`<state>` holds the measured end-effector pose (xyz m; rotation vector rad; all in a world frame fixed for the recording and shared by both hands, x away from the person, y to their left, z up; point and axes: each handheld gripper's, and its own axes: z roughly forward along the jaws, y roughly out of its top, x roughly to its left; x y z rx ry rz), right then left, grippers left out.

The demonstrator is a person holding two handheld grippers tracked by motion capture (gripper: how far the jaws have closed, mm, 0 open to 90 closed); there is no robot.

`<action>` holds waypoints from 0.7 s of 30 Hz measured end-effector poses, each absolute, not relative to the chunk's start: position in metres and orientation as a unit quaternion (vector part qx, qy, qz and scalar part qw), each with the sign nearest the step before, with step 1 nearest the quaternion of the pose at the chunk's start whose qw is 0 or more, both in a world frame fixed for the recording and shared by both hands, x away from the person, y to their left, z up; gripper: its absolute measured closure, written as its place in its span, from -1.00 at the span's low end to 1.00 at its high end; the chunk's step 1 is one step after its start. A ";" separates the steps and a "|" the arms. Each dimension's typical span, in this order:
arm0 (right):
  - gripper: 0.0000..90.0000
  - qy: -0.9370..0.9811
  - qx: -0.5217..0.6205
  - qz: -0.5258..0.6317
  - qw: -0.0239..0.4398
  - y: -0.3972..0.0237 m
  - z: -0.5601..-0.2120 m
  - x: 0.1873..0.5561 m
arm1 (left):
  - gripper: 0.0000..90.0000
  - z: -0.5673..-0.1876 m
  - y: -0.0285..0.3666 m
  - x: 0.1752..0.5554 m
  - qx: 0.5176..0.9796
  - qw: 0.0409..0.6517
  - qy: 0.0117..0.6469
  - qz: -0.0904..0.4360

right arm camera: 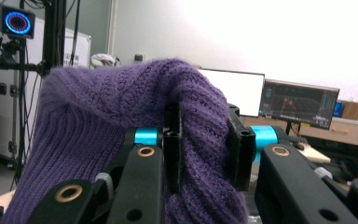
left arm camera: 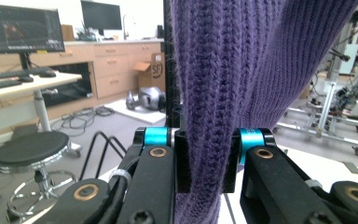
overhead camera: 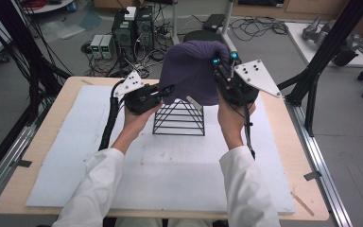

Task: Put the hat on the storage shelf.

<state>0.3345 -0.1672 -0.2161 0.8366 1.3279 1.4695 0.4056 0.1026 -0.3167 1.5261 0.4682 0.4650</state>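
Observation:
A purple knitted beanie hangs in the air over a black wire pyramid stand on the white mat. My left gripper is shut on the beanie's lower left edge; in the left gripper view the knit is pinched between the black jaws of that gripper. My right gripper is shut on the beanie's upper right side, and the right gripper view has bunched purple fabric squeezed between the jaws of this gripper. The stand's top is hidden behind the beanie.
The white mat covers a wooden table. Computer boxes and cables lie on the floor beyond the table. A black frame post stands at the right. A stool and desks with monitors are in the background.

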 end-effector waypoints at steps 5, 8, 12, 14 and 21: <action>0.62 0.557 0.352 0.588 0.469 -0.166 -0.231 0.337 | 0.80 -0.333 0.103 0.407 0.686 0.667 0.216 0.192; 0.62 0.561 0.356 0.584 0.466 -0.164 -0.237 0.338 | 0.80 -0.340 0.105 0.408 0.688 0.664 0.224 0.189; 0.62 0.568 0.366 0.580 0.455 -0.162 -0.248 0.342 | 0.80 -0.349 0.111 0.408 0.694 0.656 0.232 0.186; 0.62 0.571 0.371 0.578 0.449 -0.160 -0.253 0.344 | 0.80 -0.353 0.114 0.408 0.694 0.653 0.237 0.187; 0.62 0.579 0.376 0.578 0.435 -0.149 -0.268 0.348 | 0.80 -0.367 0.127 0.407 0.696 0.644 0.255 0.188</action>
